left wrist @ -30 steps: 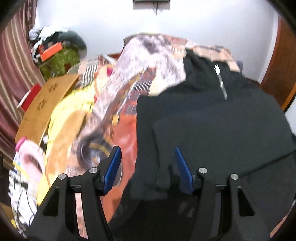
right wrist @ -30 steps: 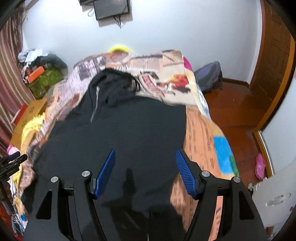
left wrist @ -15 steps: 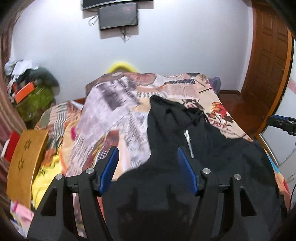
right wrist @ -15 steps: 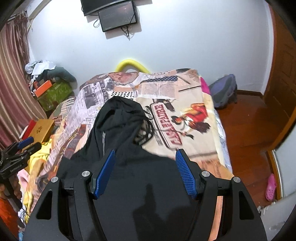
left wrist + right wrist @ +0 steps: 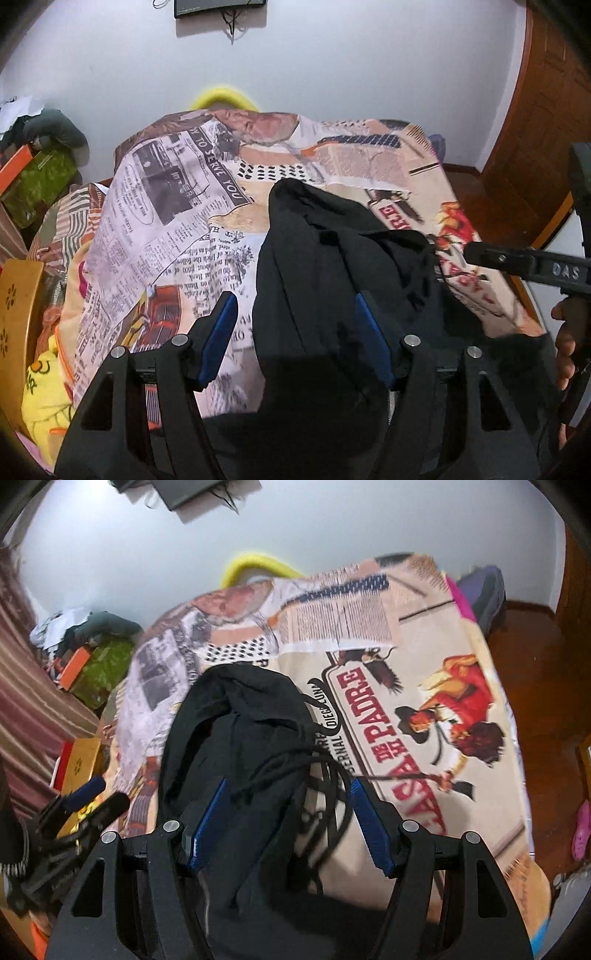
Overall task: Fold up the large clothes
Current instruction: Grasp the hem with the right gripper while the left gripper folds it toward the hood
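Observation:
A black hooded sweatshirt (image 5: 332,266) lies on a bed covered by a newspaper-print blanket (image 5: 177,206); its hood points toward the far wall. It also shows in the right wrist view (image 5: 236,738), with black drawstrings (image 5: 325,797) loose on the blanket (image 5: 406,657). My left gripper (image 5: 295,332) is open and empty, hovering over the hood's left side. My right gripper (image 5: 286,823) is open and empty above the hood and drawstrings. Each gripper shows in the other's view: the right one (image 5: 532,266), the left one (image 5: 85,801).
A yellow hoop (image 5: 255,565) peeks over the bed's far edge at the white wall. Boxes and clutter (image 5: 92,661) lie left of the bed, with a striped curtain (image 5: 33,709). A wooden door (image 5: 543,122), wooden floor and a pink shoe (image 5: 581,830) lie to the right.
Both grippers have moved forward from the sweatshirt's body toward its hood and come closer to the bed. Both have stayed open and empty.

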The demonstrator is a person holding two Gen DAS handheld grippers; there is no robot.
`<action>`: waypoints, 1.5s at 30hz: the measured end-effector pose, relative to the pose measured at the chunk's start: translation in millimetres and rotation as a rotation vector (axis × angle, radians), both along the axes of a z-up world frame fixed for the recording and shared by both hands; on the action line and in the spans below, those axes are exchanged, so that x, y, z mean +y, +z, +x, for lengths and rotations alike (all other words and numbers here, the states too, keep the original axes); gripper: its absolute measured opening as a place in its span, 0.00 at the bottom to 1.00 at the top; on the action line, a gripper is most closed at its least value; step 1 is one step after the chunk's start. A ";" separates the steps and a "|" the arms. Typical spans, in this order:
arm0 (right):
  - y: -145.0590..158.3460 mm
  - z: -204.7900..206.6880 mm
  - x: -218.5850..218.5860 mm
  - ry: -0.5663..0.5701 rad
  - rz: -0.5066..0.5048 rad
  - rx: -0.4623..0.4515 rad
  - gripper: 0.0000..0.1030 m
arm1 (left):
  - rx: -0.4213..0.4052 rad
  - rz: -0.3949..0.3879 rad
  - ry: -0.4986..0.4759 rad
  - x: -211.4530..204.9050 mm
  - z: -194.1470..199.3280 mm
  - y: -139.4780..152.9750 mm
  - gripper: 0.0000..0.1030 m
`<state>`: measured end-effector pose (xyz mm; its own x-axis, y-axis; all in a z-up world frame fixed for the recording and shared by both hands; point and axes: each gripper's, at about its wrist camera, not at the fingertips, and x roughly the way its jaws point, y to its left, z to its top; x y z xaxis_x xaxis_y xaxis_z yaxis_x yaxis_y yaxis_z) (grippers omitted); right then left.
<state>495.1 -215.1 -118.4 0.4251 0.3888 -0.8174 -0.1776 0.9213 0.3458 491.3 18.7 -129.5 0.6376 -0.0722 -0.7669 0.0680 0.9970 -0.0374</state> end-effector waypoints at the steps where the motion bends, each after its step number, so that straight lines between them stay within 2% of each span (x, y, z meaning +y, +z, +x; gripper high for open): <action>1: -4.9 6.9 1.0 -0.011 0.000 0.015 0.62 | 0.007 0.001 -0.001 0.2 5.5 -6.0 0.63; 3: -20.5 21.2 1.3 -0.041 -0.006 0.053 0.62 | 0.017 0.000 0.005 1.6 15.7 -17.0 0.60; 6: -40.6 35.7 1.4 -0.083 0.004 0.093 0.61 | 0.058 -0.011 0.025 5.7 33.7 -34.4 0.47; 7: -44.5 41.4 3.3 -0.083 0.009 0.102 0.56 | 0.076 -0.018 0.033 6.7 39.9 -41.1 0.42; 9: -50.8 43.7 7.0 -0.078 0.017 0.115 0.49 | 0.100 -0.039 0.044 8.6 47.7 -51.9 0.37; 11: -51.6 42.7 12.7 -0.048 0.021 0.103 0.28 | 0.123 -0.060 0.054 9.1 52.0 -61.2 0.21; 14: -39.3 29.6 19.2 -0.016 -0.031 0.022 0.19 | 0.102 -0.035 0.056 5.4 44.9 -58.7 0.12; 16: -27.7 18.6 19.0 0.000 -0.042 -0.021 0.17 | 0.073 0.023 0.046 0.0 34.5 -48.7 0.11; 17: -21.0 12.6 17.9 0.009 -0.039 -0.034 0.17 | 0.062 0.026 0.043 -0.5 29.4 -42.7 0.11; 23: 35.7 -41.6 8.5 0.067 0.000 -0.135 0.16 | -0.017 0.001 0.004 2.5 -24.0 12.9 0.09; 27: 74.5 -96.1 3.4 0.112 0.004 -0.219 0.16 | -0.068 0.016 -0.047 -1.1 -71.7 46.4 0.09; 31: 87.9 -143.7 -0.7 0.147 0.013 -0.259 0.16 | -0.087 0.001 -0.094 -0.2 -123.2 65.9 0.09; 34: 87.4 -179.2 -2.7 0.171 -0.001 -0.275 0.16 | -0.074 -0.012 -0.122 2.1 -156.7 67.3 0.09; 38: 73.4 -214.5 -5.1 0.180 -0.012 -0.259 0.16 | -0.047 -0.008 -0.144 1.1 -194.4 54.8 0.09; 42: 53.9 -242.6 -11.1 0.174 -0.022 -0.228 0.15 | -0.008 0.002 -0.169 -2.5 -227.1 32.3 0.09; 45: 38.2 -254.7 -14.9 0.176 -0.041 -0.185 0.15 | 0.051 0.002 -0.175 -4.2 -242.6 9.4 0.09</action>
<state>240.4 -230.0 -80.3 0.4973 0.4382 -0.7488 -0.3932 0.8832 0.2557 248.6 14.5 -120.1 0.5755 -0.1768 -0.7985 0.2384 0.9702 -0.0430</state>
